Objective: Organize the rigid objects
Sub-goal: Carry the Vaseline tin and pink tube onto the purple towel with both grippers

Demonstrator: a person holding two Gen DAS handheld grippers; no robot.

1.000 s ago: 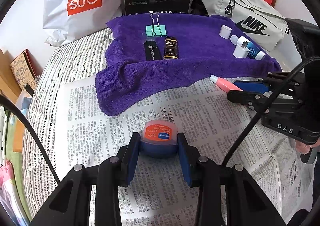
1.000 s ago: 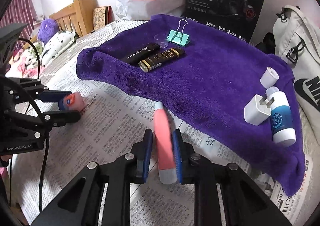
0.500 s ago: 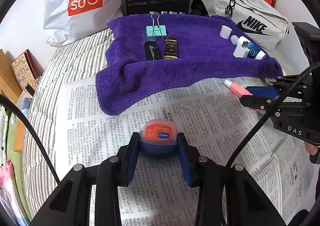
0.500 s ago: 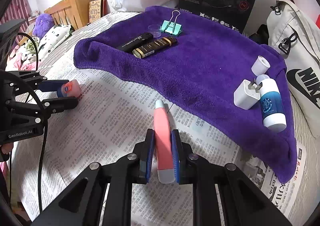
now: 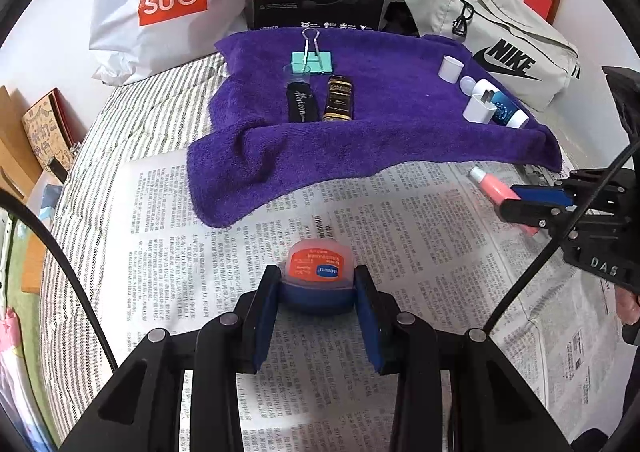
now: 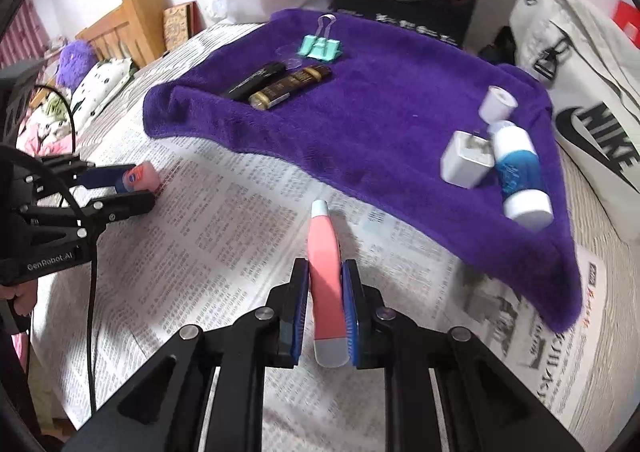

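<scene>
Right gripper [image 6: 326, 308]: jaws clamped flat on the sides of a pink tube [image 6: 325, 268], its long axis running straight out along the fingers, capped tip toward the purple towel [image 6: 380, 123] just ahead. Left gripper [image 5: 316, 292]: jaws closed partway on a small round jar [image 5: 318, 274], low over the newspaper [image 5: 400, 236] on the bed, farther from the towel's near edge. Already on the towel: binder clip [image 5: 311, 60], two dark tubes, white charger plug [image 6: 466, 163], blue-labelled bottle [image 6: 518, 177]; the right hand looks nearer an open patch.

Bright, even daylight fills both views, with soft shadows under the tools on the newspaper [image 5: 400, 236]. Fisheye bending curves the edges into black corners. The right view is smeared, blurring the towel [image 6: 380, 123].
</scene>
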